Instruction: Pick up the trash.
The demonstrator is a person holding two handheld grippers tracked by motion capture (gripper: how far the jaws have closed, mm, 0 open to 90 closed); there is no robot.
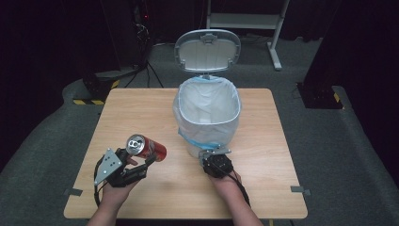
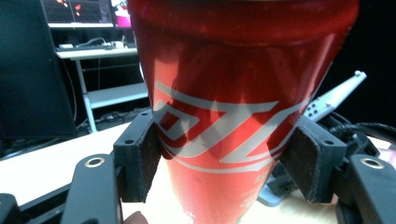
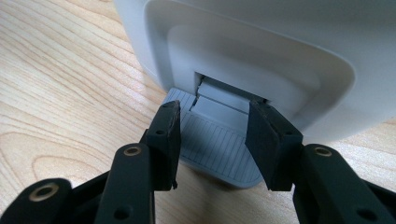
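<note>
One can (image 1: 146, 147) — one bin (image 1: 207, 117) — two grippers.

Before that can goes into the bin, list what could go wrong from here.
1. The right gripper presses the pedal with its jaws apart; if it slips off, the lid may drop shut.
2. The left gripper holds the red can low on its body and tilted, so it might slip or spill any leftover drink.
3. The bag is loose around the bin rim and could snag the can.
</note>
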